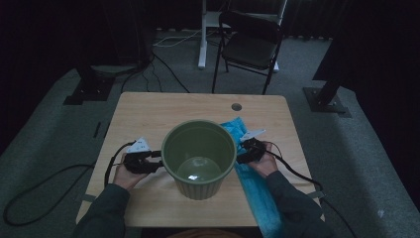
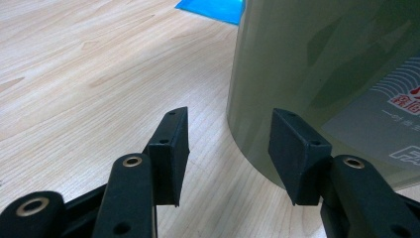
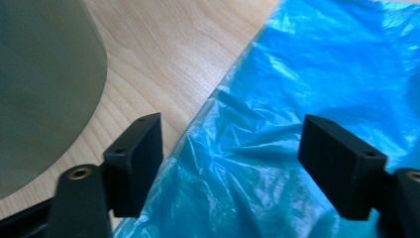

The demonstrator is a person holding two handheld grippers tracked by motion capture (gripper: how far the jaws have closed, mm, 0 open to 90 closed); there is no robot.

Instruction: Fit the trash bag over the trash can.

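I sit at a wood table (image 1: 143, 119) with a claw in each hand. A green bin (image 1: 198, 157) stands in the middle of the table, near my side. It is upright and its mouth faces up. I can see down to its pale bottom.

My left claw (image 1: 154, 161) is at the left of the bin, low by its wall. Its jaws are wide apart and hold nothing. In the left gripper view the bin (image 2: 327, 84) rises just past the claw (image 2: 229, 148). One jaw is right by the bin wall, but I cannot tell if it touches. The other jaw is over bare wood. There is a label on the bin wall there.

My right claw (image 1: 241, 154) is at the right of the bin. Its jaws are wide too, and they hold nothing. A blue bag (image 1: 252, 188) lies flat on the table at the right of the bin. It runs from the far side of the bin to the near edge of the table. In the right gripper view the claw (image 3: 230, 148) is over the crinkly blue bag (image 3: 317, 89). The bin (image 3: 44, 84) is off to the side there, with a strip of wood between it and the bag.

A black chair (image 1: 250, 44) stands on the floor past the far end of the table.
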